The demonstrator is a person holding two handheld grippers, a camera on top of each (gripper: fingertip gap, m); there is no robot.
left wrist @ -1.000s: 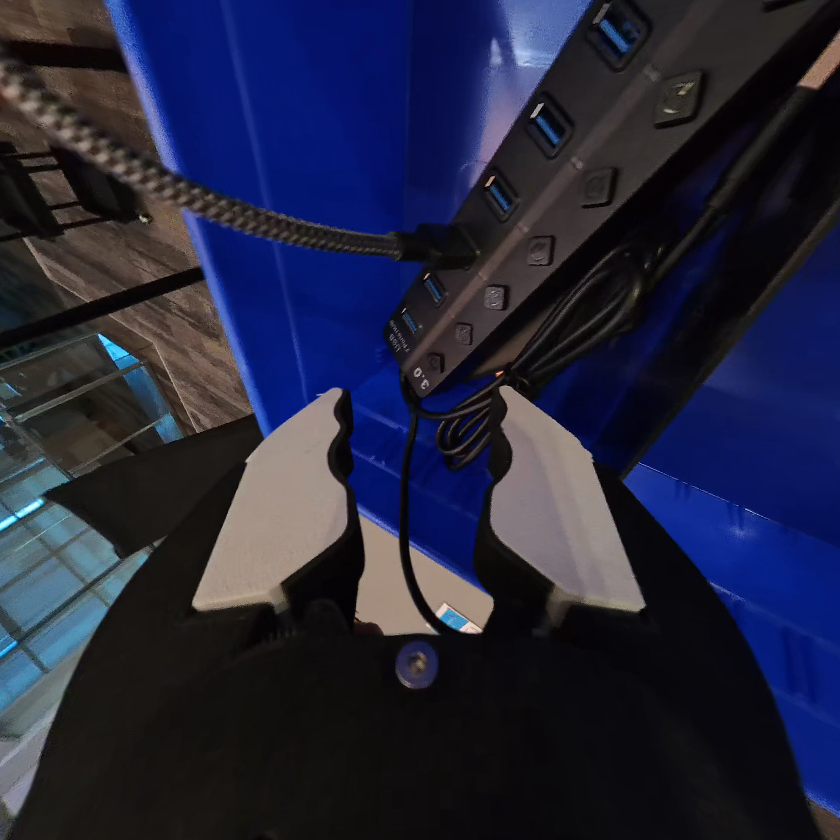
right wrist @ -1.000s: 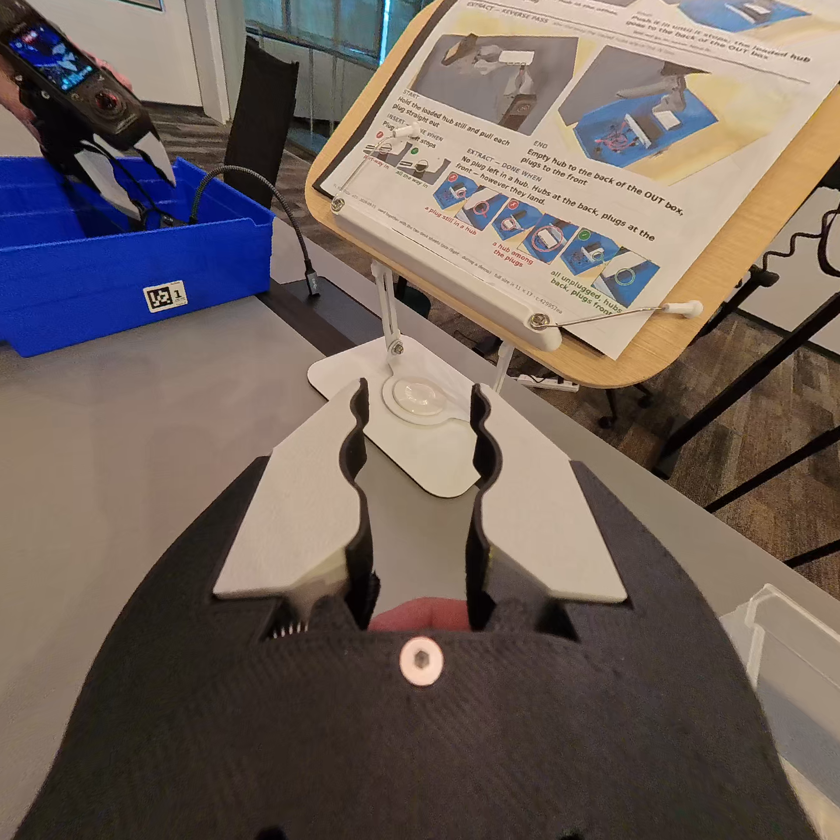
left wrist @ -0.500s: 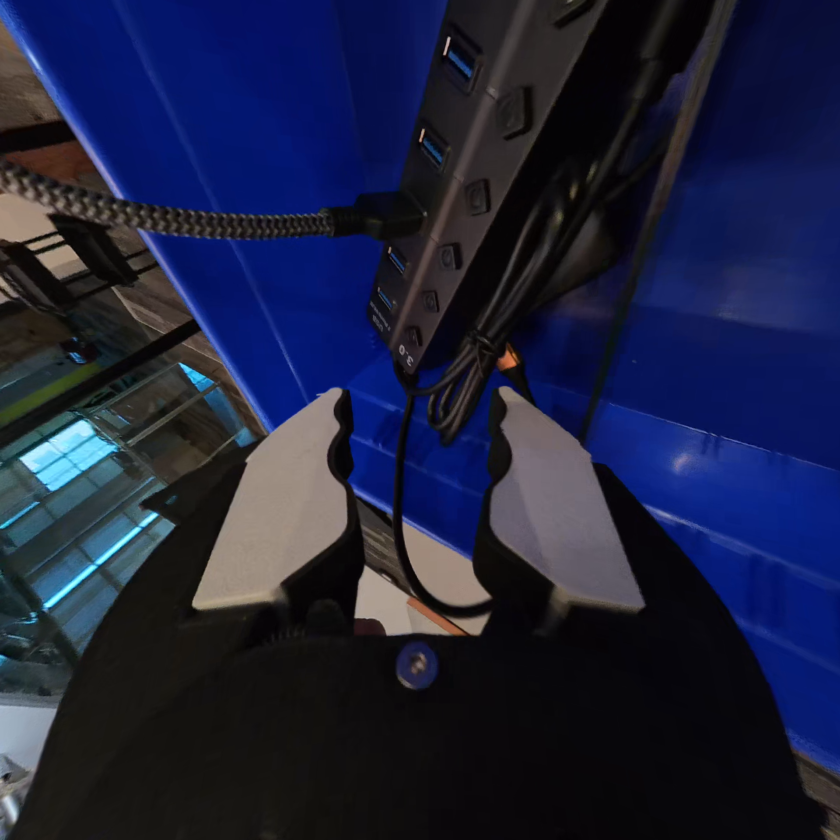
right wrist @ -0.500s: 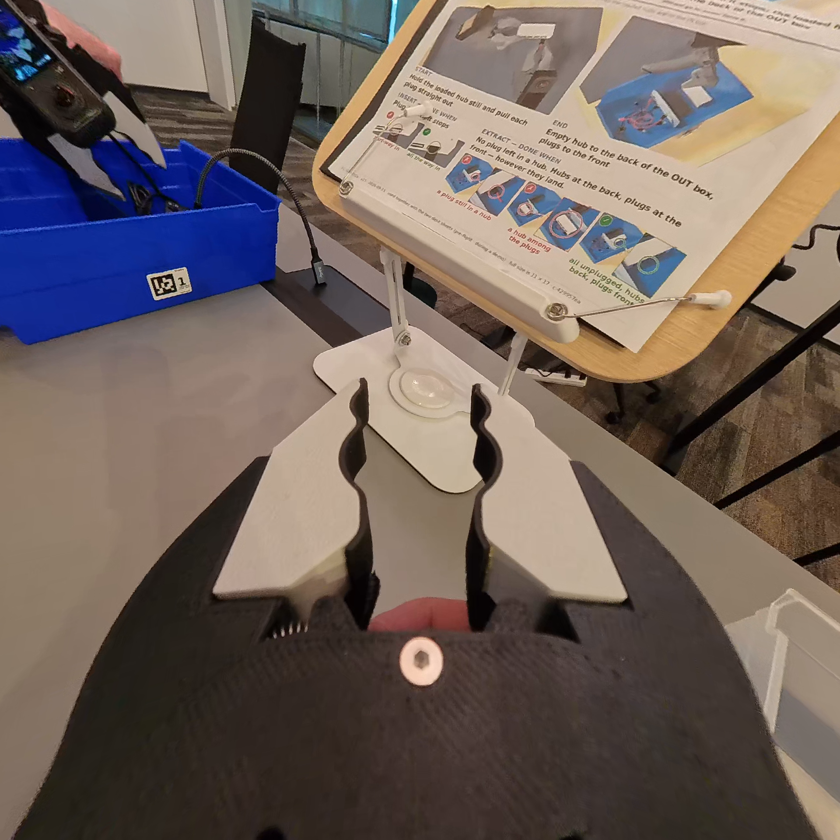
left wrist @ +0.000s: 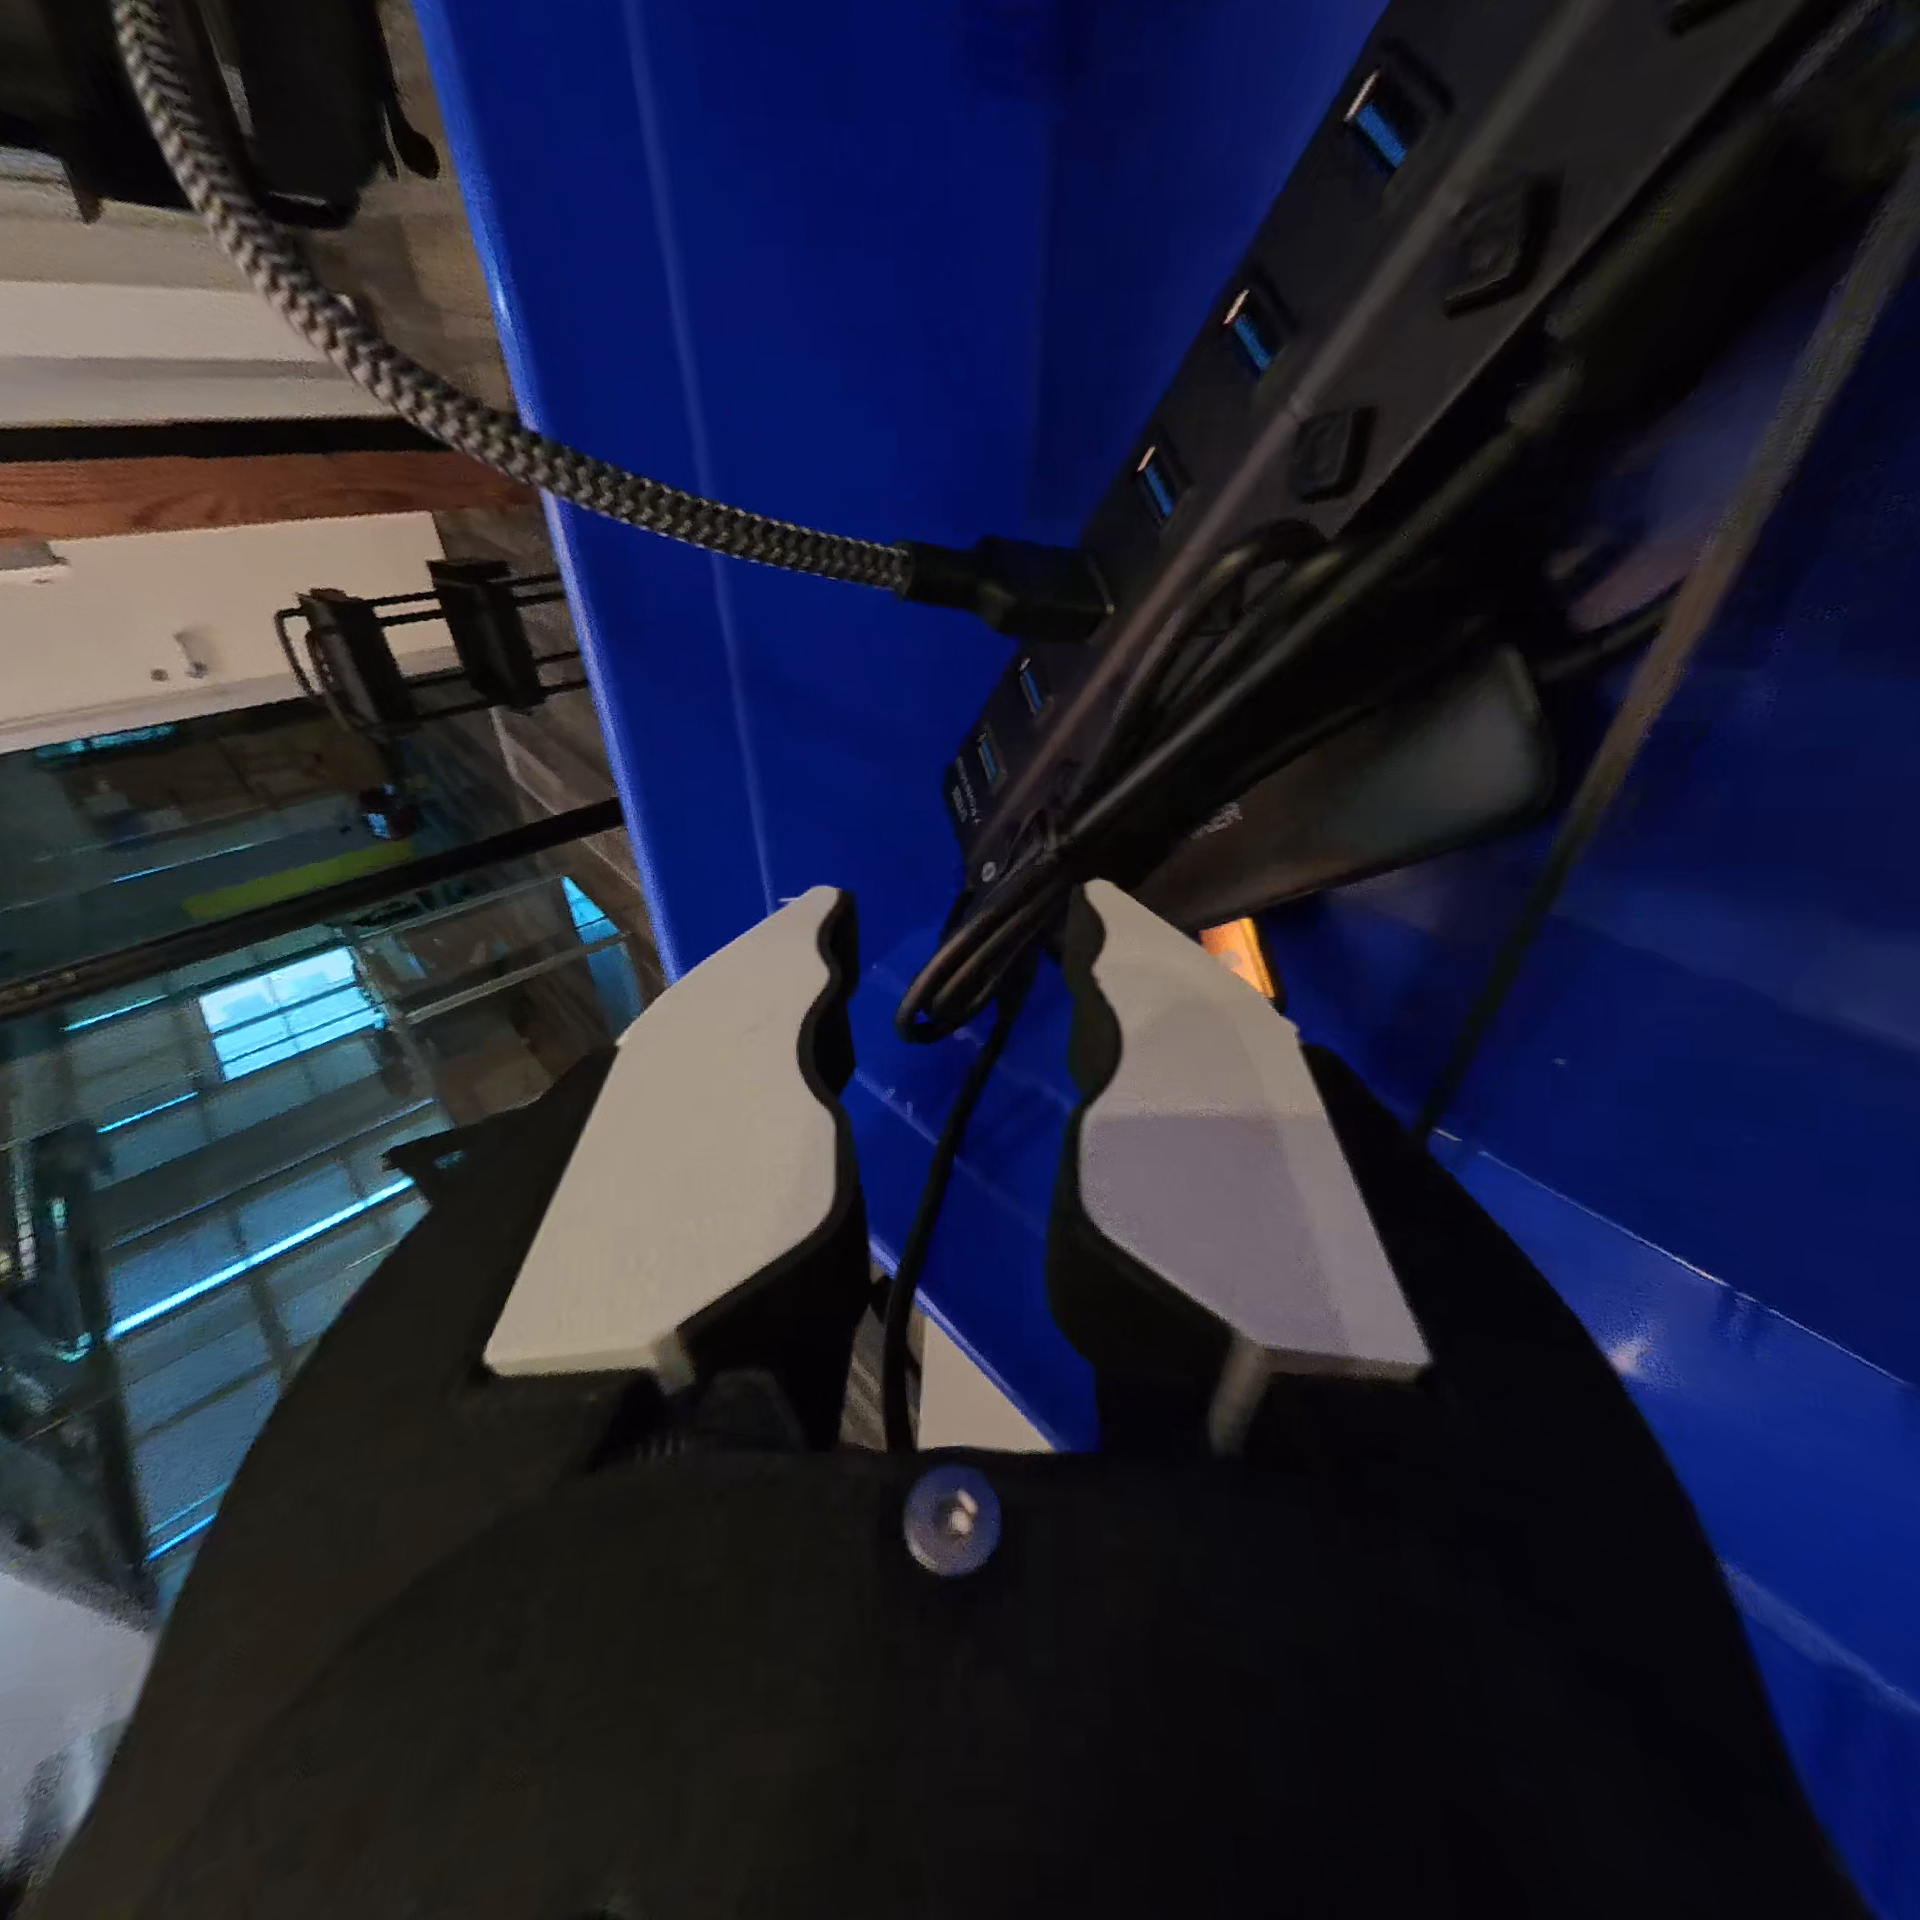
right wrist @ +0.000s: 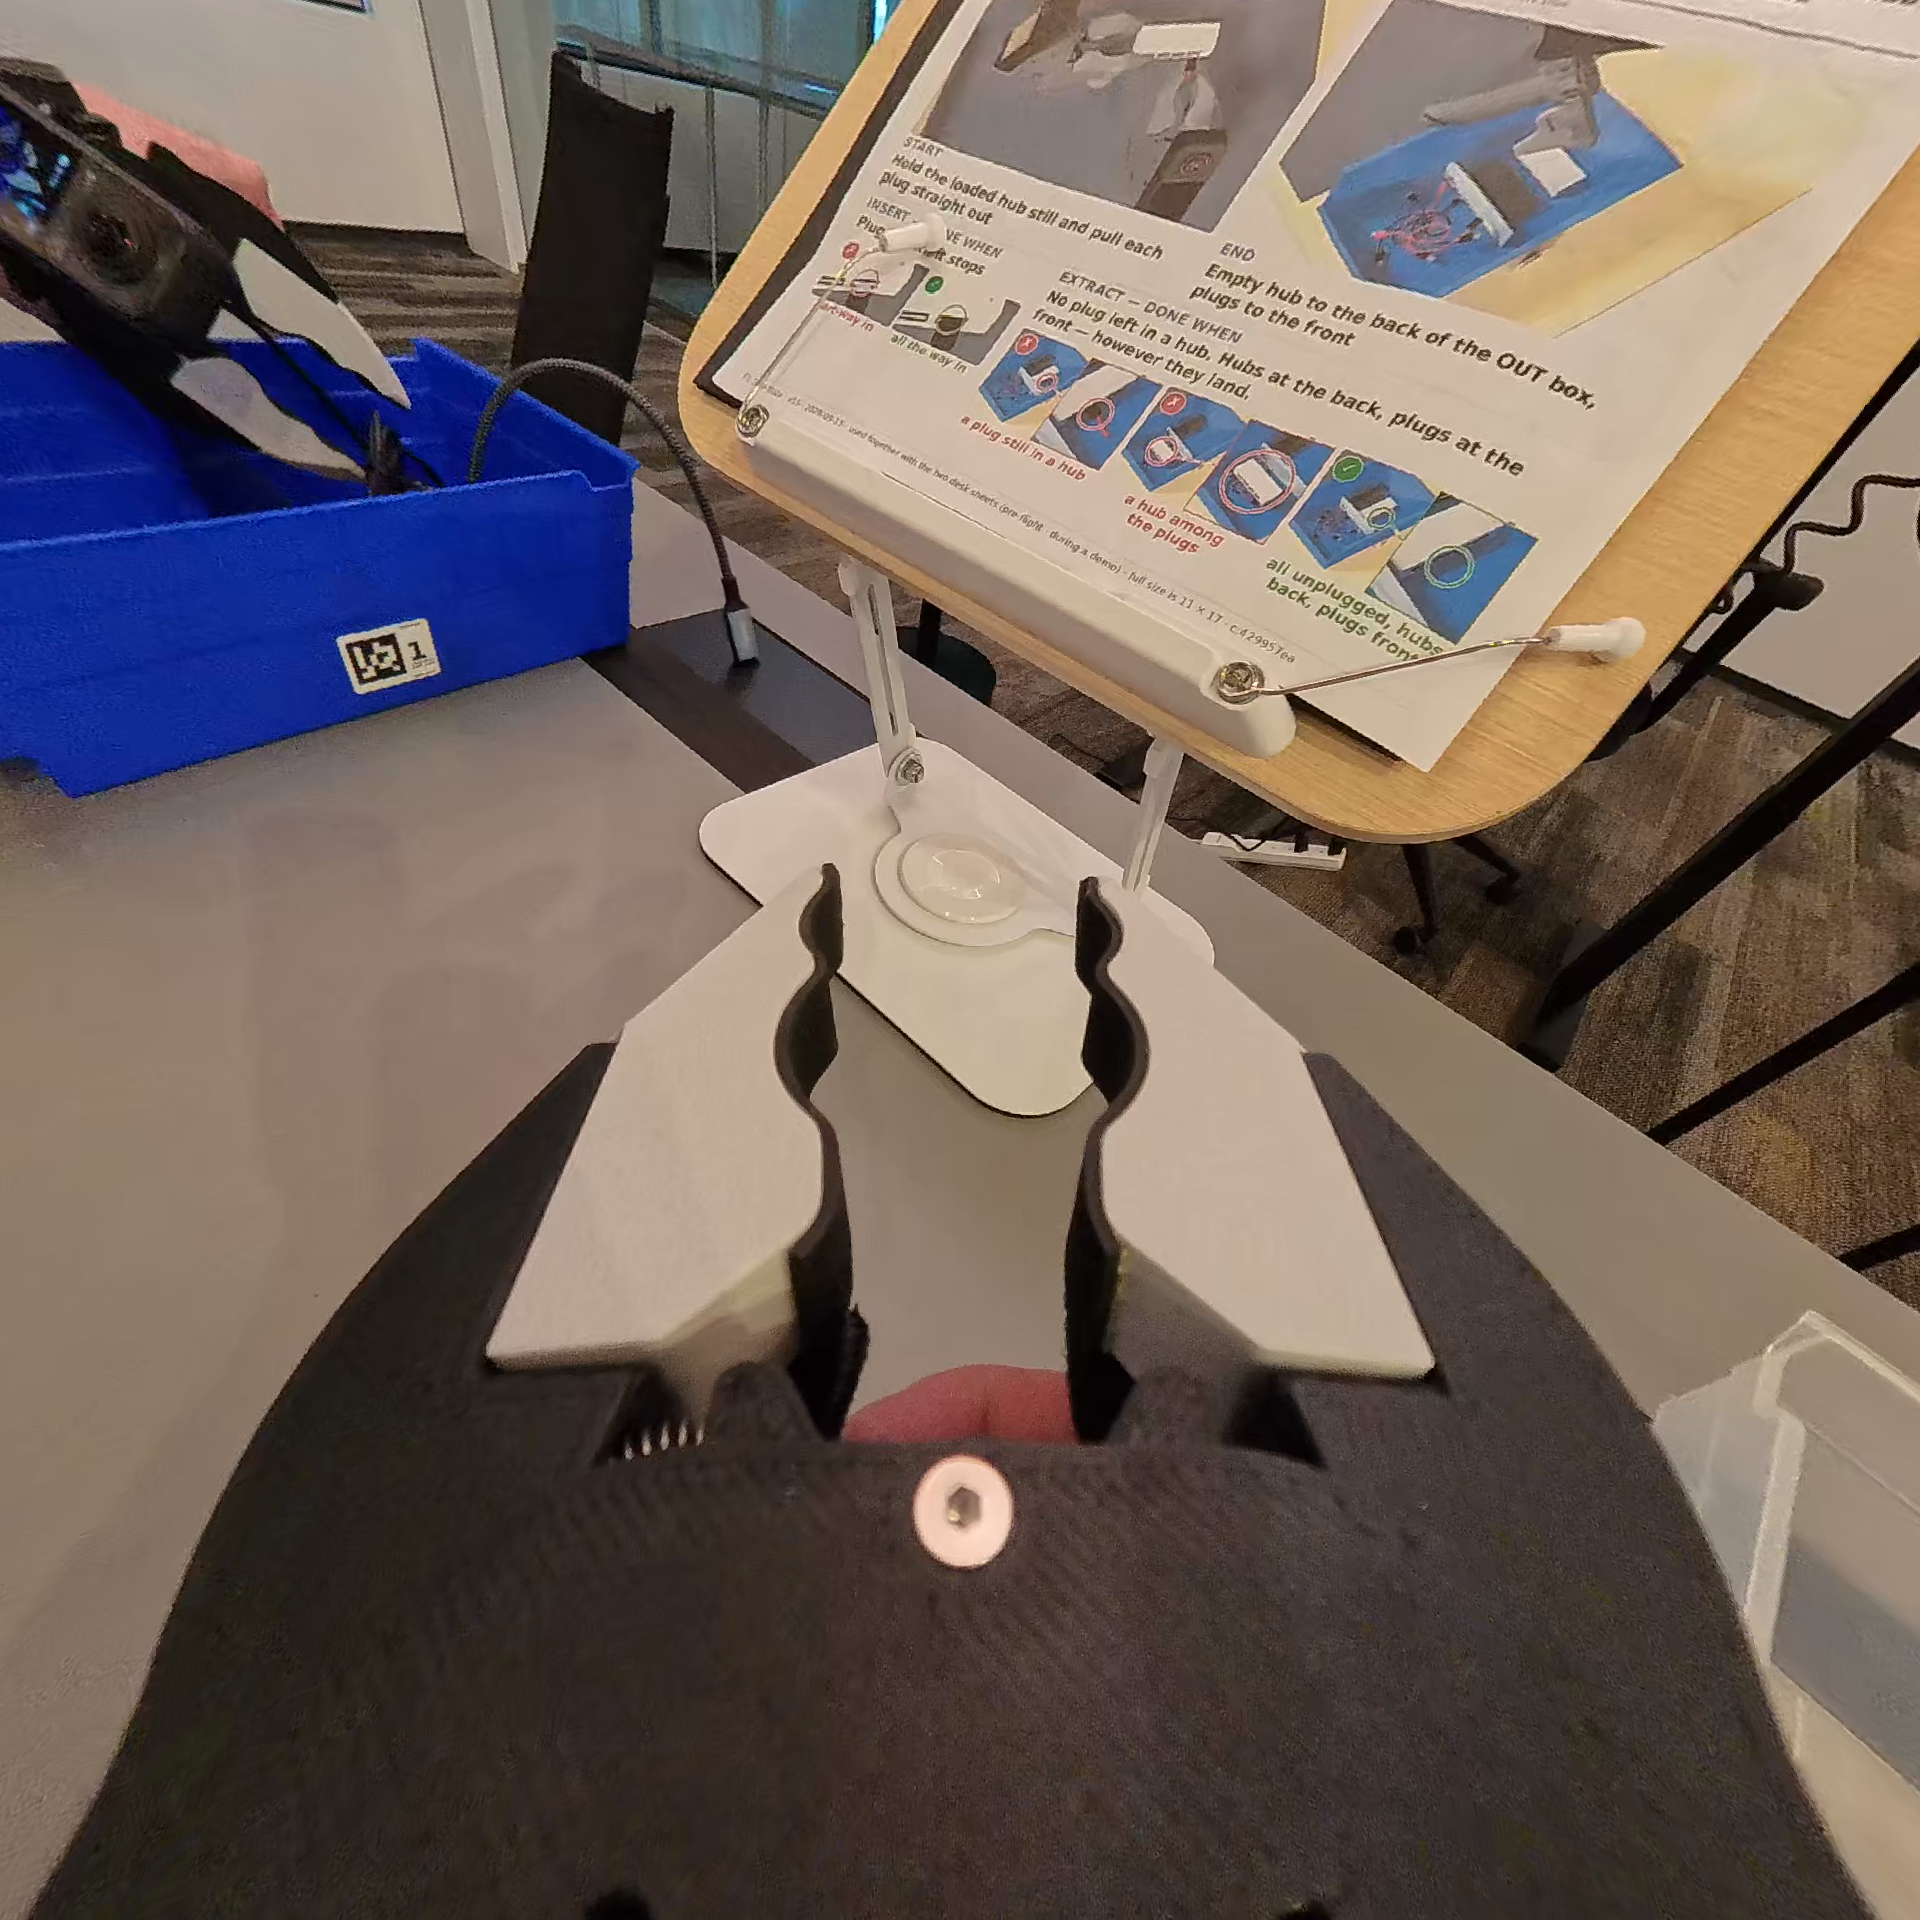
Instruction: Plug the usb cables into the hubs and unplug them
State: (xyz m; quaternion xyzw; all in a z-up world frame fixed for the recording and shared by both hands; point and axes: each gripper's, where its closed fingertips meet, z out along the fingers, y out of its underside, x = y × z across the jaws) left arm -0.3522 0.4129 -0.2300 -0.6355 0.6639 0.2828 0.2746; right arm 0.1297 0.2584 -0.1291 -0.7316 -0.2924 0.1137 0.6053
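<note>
In the left wrist view, the left gripper [left wrist: 951,925] reaches into a blue bin [left wrist: 852,312] with its fingers [left wrist: 727,1122] set wide apart and clamped on nothing. Just beyond the tips lies a black USB hub [left wrist: 1288,416] with a row of blue ports. A braided cable [left wrist: 540,457] is plugged into one of them and runs out over the bin wall. The hub's own thin black cord [left wrist: 966,987], bundled in loops, hangs between the fingertips; whether it touches them is unclear.

In the right wrist view, the right gripper [right wrist: 951,914] hovers over the grey bench [right wrist: 312,987], fingers [right wrist: 717,1132] wide and empty. Ahead stands a white stand [right wrist: 997,997] carrying an instruction sheet [right wrist: 1247,312]. The blue bin sits at far left on the bench, with the left gripper inside it.
</note>
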